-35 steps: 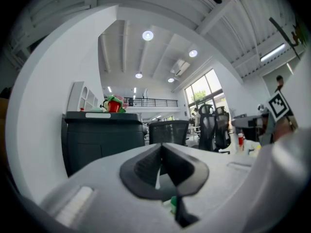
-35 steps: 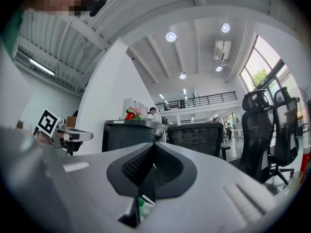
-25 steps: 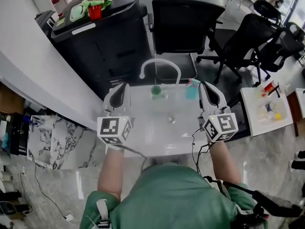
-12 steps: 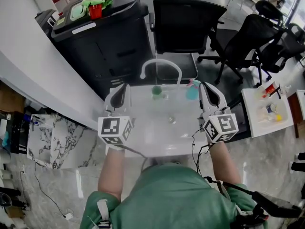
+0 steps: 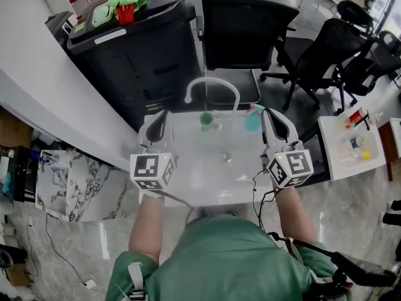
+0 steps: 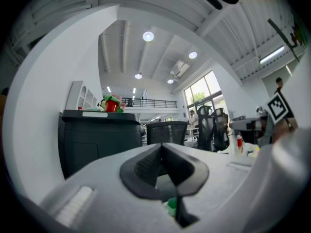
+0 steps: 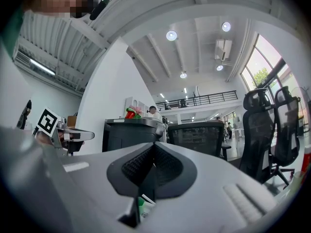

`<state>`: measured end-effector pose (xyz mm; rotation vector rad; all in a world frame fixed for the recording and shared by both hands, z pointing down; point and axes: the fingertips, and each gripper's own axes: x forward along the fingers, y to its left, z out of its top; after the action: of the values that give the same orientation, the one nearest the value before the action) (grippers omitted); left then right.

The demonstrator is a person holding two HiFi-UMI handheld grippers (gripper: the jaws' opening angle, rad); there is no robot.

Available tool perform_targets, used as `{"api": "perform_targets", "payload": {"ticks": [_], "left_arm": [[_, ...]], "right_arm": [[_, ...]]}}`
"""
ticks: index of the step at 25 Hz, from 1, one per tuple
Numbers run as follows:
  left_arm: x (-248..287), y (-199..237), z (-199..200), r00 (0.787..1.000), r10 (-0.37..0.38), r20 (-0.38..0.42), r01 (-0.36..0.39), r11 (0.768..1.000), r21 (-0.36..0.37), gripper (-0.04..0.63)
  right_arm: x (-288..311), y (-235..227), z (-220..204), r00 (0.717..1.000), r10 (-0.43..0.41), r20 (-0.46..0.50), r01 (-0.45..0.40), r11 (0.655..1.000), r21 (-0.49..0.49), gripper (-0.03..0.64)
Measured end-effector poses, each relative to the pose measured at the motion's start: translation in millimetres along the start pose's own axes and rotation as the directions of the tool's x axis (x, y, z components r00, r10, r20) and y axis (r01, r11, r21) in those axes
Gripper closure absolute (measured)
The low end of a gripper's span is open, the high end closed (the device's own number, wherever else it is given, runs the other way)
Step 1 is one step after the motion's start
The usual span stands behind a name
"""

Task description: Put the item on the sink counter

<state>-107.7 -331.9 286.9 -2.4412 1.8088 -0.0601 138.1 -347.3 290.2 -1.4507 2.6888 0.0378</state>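
Head view: my left gripper (image 5: 161,116) and right gripper (image 5: 270,114) are held level over the left and right sides of the white sink (image 5: 188,190). Green item (image 5: 205,119) sits at the back of the basin under the faucet (image 5: 212,83), between the grippers and touching neither. Teal item (image 5: 252,119) is at the back right, just beside the right gripper; can't tell if they touch. Left gripper view: jaws pressed together, nothing pinched. Right gripper view: jaws together too, empty. Black cabinet (image 5: 138,55) and office chair (image 5: 241,30) are behind the sink.
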Motion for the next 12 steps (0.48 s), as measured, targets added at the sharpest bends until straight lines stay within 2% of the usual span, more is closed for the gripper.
{"api": "perform_targets", "payload": {"ticks": [12], "left_arm": [[6.3,6.6,-7.1,1.000,-0.006,-0.008,0.006,1.000,-0.005,0.597]], "right_arm": [[8.6,0.0,-5.4,1.000,-0.008,-0.010,0.008,1.000,0.002,0.624]]}}
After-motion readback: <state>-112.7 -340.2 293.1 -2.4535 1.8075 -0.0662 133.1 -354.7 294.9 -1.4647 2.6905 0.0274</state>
